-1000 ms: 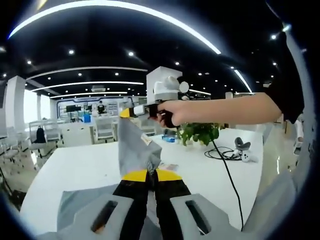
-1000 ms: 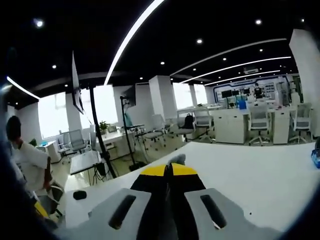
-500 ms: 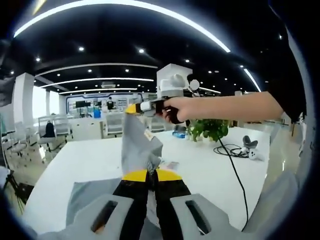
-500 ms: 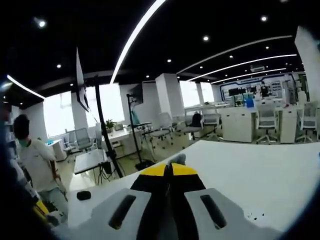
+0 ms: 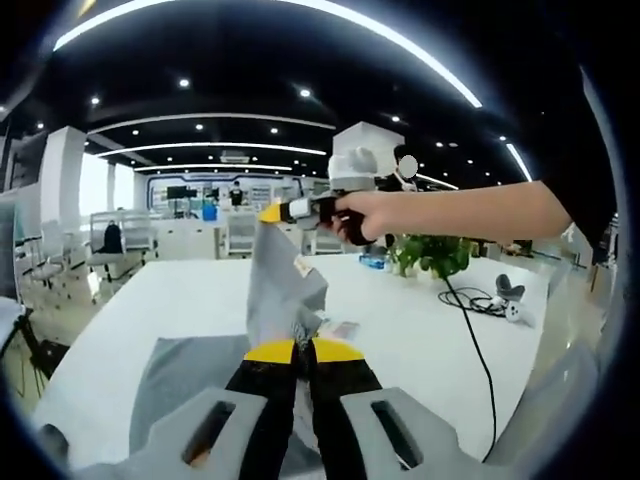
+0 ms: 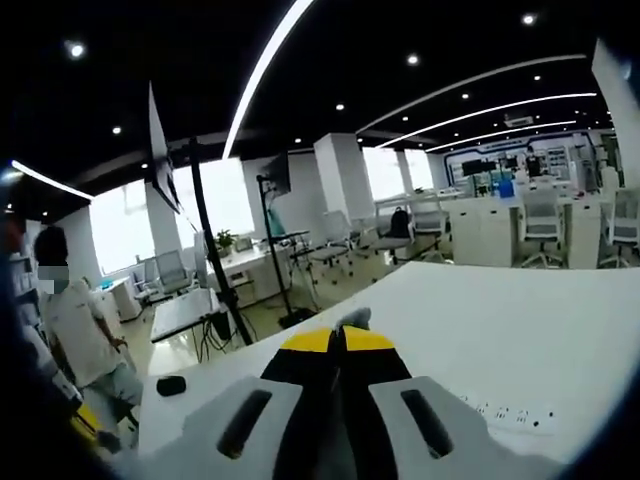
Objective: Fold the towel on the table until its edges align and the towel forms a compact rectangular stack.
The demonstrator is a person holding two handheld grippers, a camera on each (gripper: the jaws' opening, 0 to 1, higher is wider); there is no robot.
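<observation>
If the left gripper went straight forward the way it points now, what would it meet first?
Probably the grey towel: the left gripper is shut on it, and the lifted cloth hangs directly ahead. Beyond lies the white table; depth is unclear.

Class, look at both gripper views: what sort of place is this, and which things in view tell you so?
Most likely a large open-plan office or lab: rows of white desks with office chairs, long strip lights on a dark ceiling, and a big white table bearing the grey towel.

Grey towel [image 5: 285,295] hangs lifted off the white table [image 5: 420,330] by two pinched corners; lower part drapes on the tabletop; small tag near upper edge.
</observation>
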